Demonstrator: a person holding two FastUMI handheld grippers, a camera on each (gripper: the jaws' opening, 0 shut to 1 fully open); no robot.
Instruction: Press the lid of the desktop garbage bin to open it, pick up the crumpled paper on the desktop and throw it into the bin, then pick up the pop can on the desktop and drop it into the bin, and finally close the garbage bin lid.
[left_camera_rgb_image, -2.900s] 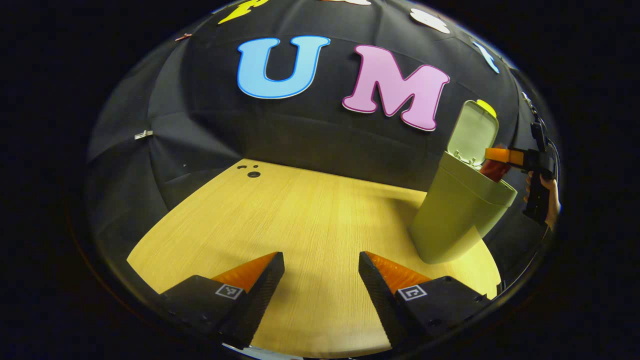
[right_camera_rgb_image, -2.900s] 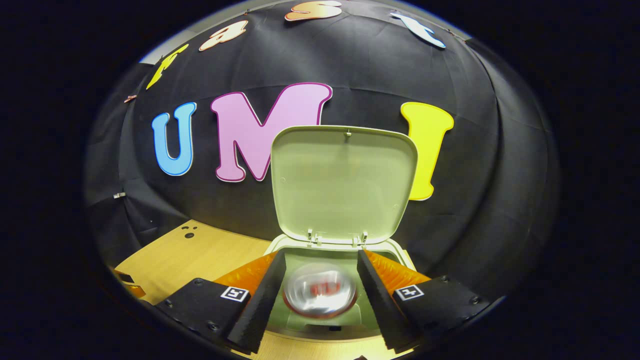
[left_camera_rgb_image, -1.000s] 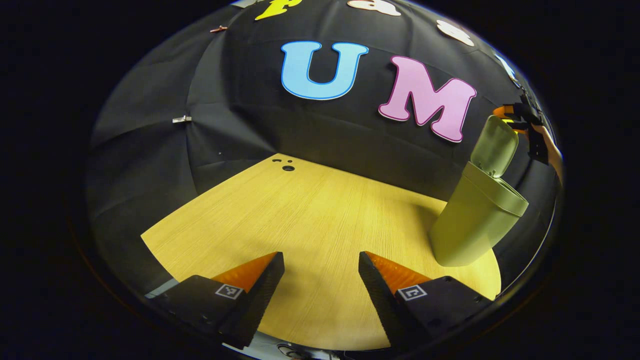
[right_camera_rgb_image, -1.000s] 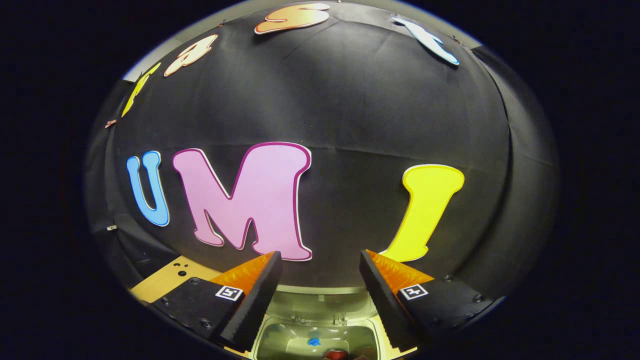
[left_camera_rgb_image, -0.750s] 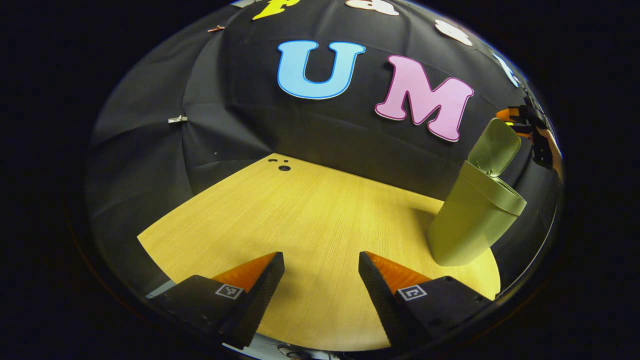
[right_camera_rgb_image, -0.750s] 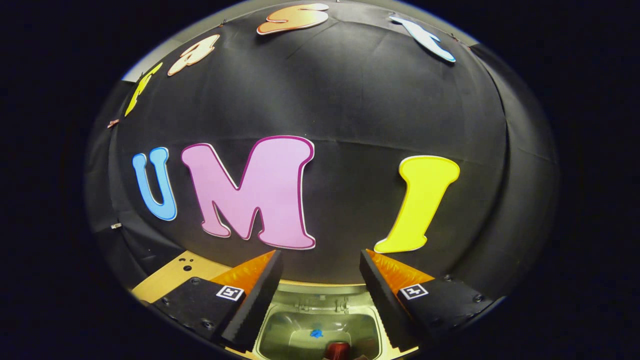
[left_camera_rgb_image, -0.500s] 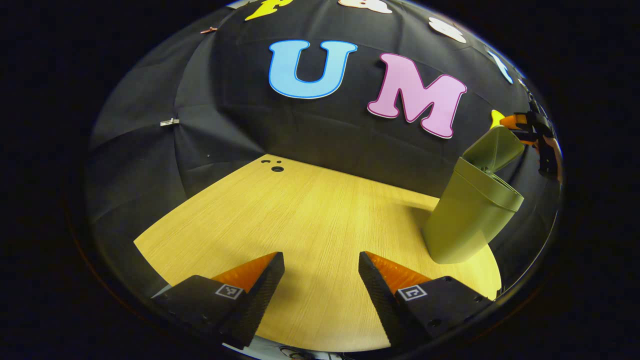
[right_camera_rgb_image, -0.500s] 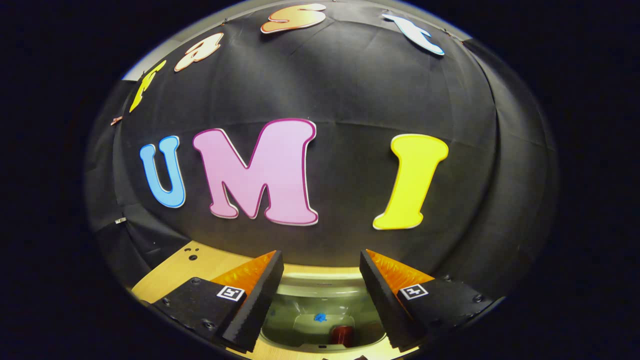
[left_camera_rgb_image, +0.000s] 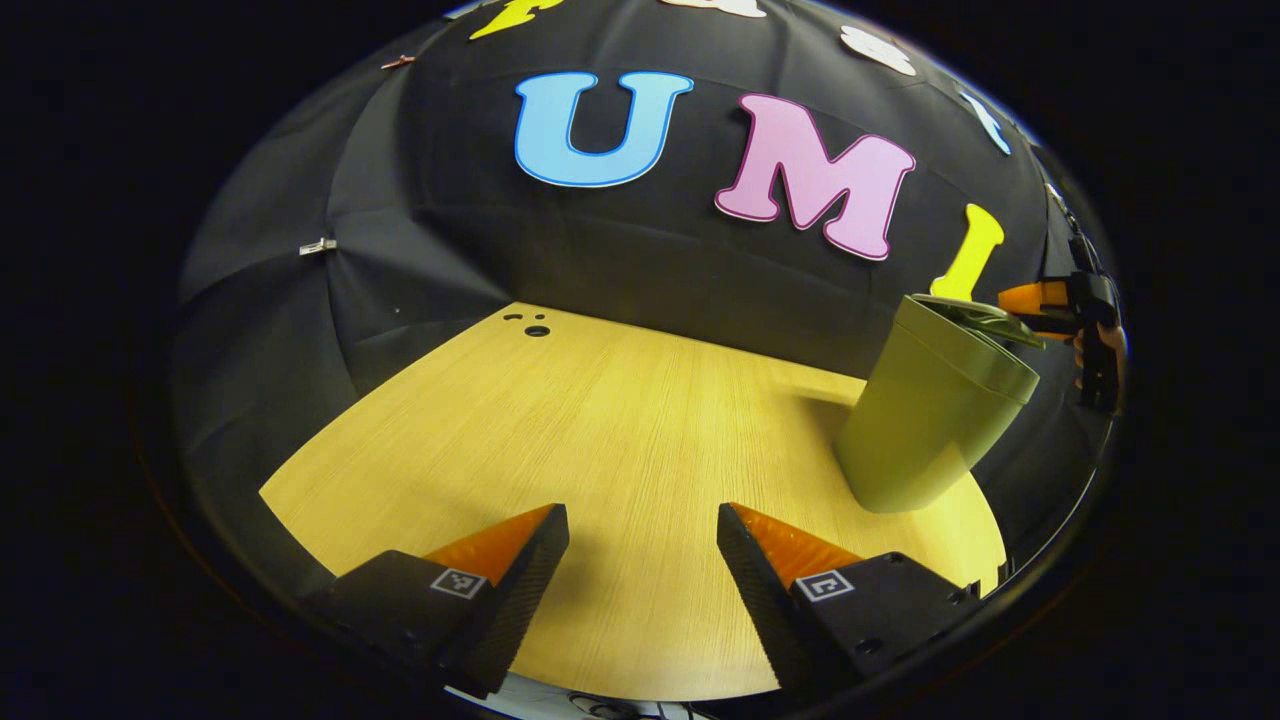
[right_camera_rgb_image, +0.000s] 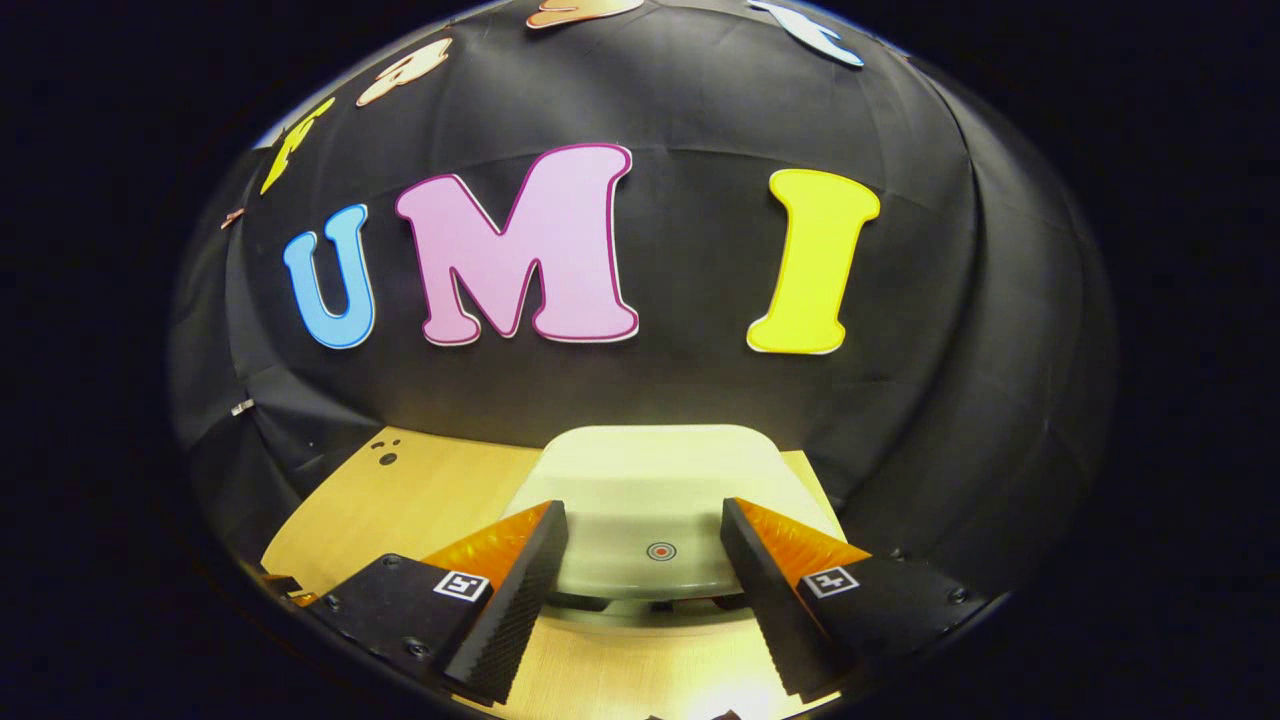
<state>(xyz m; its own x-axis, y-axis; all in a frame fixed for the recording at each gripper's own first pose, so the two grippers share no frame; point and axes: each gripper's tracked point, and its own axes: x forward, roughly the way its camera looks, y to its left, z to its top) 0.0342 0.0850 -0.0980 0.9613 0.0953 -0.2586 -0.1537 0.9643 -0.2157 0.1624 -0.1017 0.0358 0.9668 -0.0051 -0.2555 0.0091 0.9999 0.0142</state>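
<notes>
The green desktop bin (left_camera_rgb_image: 930, 420) stands at the right of the wooden table (left_camera_rgb_image: 600, 430). Its lid (left_camera_rgb_image: 975, 315) lies almost flat on the rim, with a thin gap left at the front. My right gripper (left_camera_rgb_image: 1012, 300), held by a hand, hovers at the lid's front edge. In the right gripper view the pale lid (right_camera_rgb_image: 650, 490) with a small red dot (right_camera_rgb_image: 660, 551) lies just beyond my open right gripper (right_camera_rgb_image: 643, 570), and it covers the bin's inside. My left gripper (left_camera_rgb_image: 643, 560) hangs open over bare table, well left of the bin, with nothing between its fingers.
Small round holes (left_camera_rgb_image: 537, 330) mark the table's far left corner. The black cloth wall rises right behind the bin. Bare wood stretches between my left gripper and the bin. The table's near edge (left_camera_rgb_image: 620, 690) runs just below the left fingers.
The lid has swung down from upright to nearly flat, and my right gripper came down with it. The pop can went into the bin earlier. My left gripper barely shifted.
</notes>
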